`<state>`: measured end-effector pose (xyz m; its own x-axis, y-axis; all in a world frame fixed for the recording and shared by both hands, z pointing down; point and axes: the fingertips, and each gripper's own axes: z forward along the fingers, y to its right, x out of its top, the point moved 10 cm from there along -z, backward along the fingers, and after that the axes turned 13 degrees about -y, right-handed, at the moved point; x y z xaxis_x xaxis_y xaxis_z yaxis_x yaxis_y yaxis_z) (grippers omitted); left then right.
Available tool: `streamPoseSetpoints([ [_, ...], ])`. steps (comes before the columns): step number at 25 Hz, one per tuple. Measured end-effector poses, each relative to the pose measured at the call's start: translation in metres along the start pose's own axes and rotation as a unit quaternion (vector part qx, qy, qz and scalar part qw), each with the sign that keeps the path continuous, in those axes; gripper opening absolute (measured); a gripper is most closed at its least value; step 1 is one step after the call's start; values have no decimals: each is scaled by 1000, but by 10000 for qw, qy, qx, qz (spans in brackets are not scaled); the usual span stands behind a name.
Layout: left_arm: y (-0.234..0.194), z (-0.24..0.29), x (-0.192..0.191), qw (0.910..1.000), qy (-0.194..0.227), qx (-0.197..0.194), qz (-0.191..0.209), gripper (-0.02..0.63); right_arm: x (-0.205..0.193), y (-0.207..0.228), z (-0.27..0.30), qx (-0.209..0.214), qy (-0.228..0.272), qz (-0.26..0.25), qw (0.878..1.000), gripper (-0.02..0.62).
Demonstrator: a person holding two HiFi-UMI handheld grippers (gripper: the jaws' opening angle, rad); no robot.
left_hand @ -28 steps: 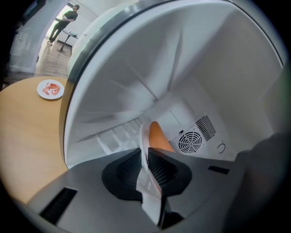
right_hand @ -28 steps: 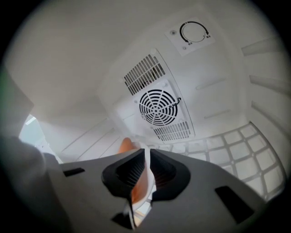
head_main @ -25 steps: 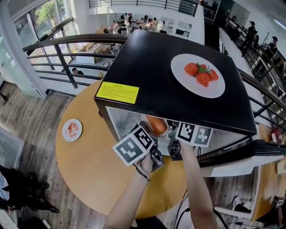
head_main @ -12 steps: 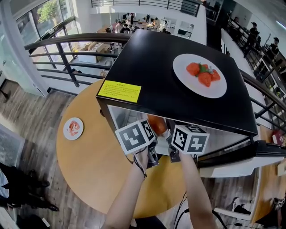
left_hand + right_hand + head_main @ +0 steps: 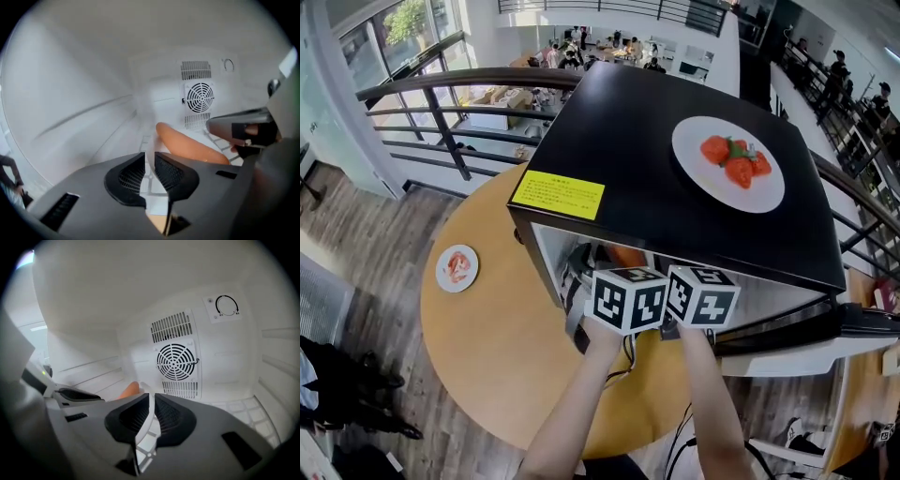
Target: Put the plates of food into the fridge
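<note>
— How do our fingers (image 5: pixel 129 420) stand?
— Those of our right gripper (image 5: pixel 151 398) are clamped on the white rim of the plate (image 5: pixel 144 425). Those of our left gripper (image 5: pixel 150 157) have just been opening: a narrow gap, that rim blurred between them, pads seemingly off it.
— And the plate?
— Inside the fridge (image 5: pixel 619 150), above its wire shelf (image 5: pixel 243 412), orange food (image 5: pixel 187 145) on it, the fan (image 5: pixel 176 361) on the far wall.
— The others?
— A red-food plate (image 5: pixel 694 173) lies on the fridge top, a small plate (image 5: pixel 457 268) at the left of the worktop (image 5: pixel 487 347).
</note>
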<state>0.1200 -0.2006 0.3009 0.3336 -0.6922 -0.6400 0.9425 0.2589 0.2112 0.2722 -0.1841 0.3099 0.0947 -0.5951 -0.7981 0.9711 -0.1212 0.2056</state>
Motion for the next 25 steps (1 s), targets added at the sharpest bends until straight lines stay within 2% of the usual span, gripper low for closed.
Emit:
streamPoseSetpoints([
  [1,3,0,-1,9997,129,172,133,63,0,0,0,-4,1,-12,10000,44],
  [2,4,0,-2,9996,216,157,109,49,0,0,0,-10,8,-18,10000,43],
  [5,-1,0,-5,9987,322,-249,-299,41,1,2,0,12,118,8,9999,44],
  [8,-8,-5,-6,9973,584,-223,-382,43,0,1,-3,49,346,76,9994,43],
  [10,-11,-9,-9,9955,826,-216,-405,14,-3,0,-6,83,548,135,9984,43],
  [13,-12,-19,-13,9904,1248,-340,-479,8,-8,-4,-15,24,898,82,9959,41],
  [17,-16,-38,-20,9796,1791,-684,-603,8,-11,-20,-41,-408,1494,-320,9874,35],
  [21,-20,-59,-27,9674,2252,-968,-641,8,-16,-39,-76,-805,2095,-547,9729,34],
  [25,-28,-82,-38,9480,2952,-1072,-513,8,-28,-55,-104,-992,2613,-651,9579,34],
])
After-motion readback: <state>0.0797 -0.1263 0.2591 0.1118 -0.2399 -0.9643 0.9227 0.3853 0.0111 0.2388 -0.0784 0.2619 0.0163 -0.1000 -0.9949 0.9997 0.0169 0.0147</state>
